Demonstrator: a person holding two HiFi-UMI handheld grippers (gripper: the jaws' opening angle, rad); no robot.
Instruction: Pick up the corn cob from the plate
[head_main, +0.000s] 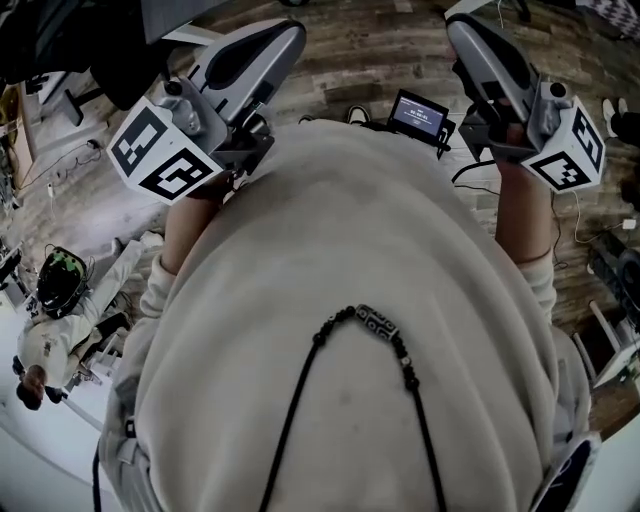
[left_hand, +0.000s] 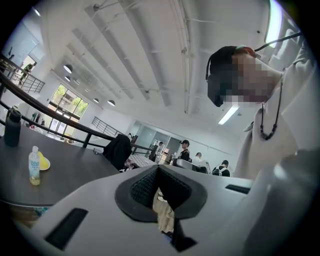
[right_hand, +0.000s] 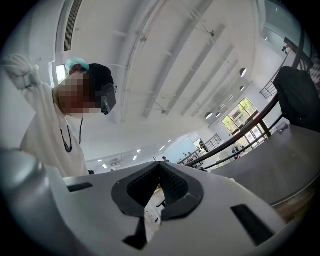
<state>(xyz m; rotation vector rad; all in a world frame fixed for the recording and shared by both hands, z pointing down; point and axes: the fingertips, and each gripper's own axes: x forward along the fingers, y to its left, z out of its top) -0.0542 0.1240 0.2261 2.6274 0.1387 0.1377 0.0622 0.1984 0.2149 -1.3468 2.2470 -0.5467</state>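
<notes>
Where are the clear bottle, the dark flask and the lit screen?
Clear bottle (left_hand: 34, 167), left gripper view, its body.
Dark flask (left_hand: 12, 130), left gripper view, its body.
Lit screen (head_main: 418, 113), head view, its display.

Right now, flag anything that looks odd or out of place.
Nothing spilled or damaged. Only oddity: left gripper and right gripper are both up by the person's chest, jaws shut on nothing, away from the table.

cream sweatshirt (head_main: 340, 250), black beaded cord (head_main: 300, 395)

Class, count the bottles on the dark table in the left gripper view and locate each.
2. A dark bottle stands at the picture's left edge; a small clear bottle stands nearer, beside a yellow object. Others may lie outside the frame.
</notes>
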